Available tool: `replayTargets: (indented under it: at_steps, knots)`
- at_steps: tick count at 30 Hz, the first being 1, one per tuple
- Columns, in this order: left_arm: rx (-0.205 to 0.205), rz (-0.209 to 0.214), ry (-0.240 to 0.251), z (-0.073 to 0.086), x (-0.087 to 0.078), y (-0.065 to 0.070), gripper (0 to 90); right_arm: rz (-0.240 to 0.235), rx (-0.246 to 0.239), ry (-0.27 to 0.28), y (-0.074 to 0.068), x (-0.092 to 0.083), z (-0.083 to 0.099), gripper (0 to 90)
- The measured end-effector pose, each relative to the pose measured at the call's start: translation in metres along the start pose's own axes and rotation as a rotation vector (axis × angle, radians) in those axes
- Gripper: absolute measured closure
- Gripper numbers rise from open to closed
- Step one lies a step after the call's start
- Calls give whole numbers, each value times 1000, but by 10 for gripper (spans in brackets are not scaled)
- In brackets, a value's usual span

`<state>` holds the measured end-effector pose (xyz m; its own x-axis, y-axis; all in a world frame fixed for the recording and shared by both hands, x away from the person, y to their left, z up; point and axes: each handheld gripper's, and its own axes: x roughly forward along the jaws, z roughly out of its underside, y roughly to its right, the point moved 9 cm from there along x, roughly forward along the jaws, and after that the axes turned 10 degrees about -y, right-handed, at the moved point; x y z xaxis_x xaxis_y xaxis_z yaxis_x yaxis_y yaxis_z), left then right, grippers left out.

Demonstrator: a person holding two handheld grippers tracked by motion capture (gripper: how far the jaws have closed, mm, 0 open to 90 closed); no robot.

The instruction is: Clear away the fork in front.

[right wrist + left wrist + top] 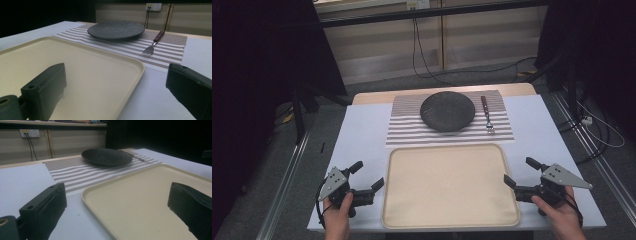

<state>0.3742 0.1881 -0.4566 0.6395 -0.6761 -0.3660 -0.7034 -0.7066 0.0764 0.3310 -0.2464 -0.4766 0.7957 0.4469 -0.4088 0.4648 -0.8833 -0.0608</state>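
Observation:
A cream tray [451, 220] [100, 188] [130, 62] lies bare at the table's near middle. Behind it a striped placemat [407, 131] [72, 173] [172, 40] carries a dark round plate [447, 111] [107, 156] [116, 30] and, to the plate's right, a fork [487, 115] [153, 44] with a brown handle. My left gripper [368, 175] [117, 202] rests low at the tray's left edge, open, nothing between its jaws. At the tray's right edge my right gripper [521, 172] [115, 82] is open as well and holds nothing.
The white table [362, 135] ends close behind the placemat, where a wooden strip [377, 97] shows. Beyond it are a grey floor, trailing cables [422, 60] and a pale wall with a socket [153, 6]. Dark curtains flank both sides.

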Motion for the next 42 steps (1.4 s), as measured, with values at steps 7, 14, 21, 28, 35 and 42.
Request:
replayTargets:
  at_steps: [7, 14, 21, 28, 35, 42]
  knots:
    - [-3, 1, 4, 0, -1, 0, 25, 4, -3, -5, 2, 2, 0, 25]
    - [-1, 3, 1, 1, -3, 0, 24, 7, -11, -4, 3, 6, -4, 25]
    - [4, 2, -1, 2, -6, 0, 24, 17, -35, -2, 5, 14, -15, 25]
    - [-3, 4, 3, 2, -7, 0, 24, 27, -60, -32, 8, 24, -20, 24]
    - [6, 12, -6, 3, -5, 3, 24, 49, -46, -46, 20, 31, -24, 25]
    - [1, 15, -4, 2, -4, 3, 24, 78, -8, -49, 34, 47, -36, 25]
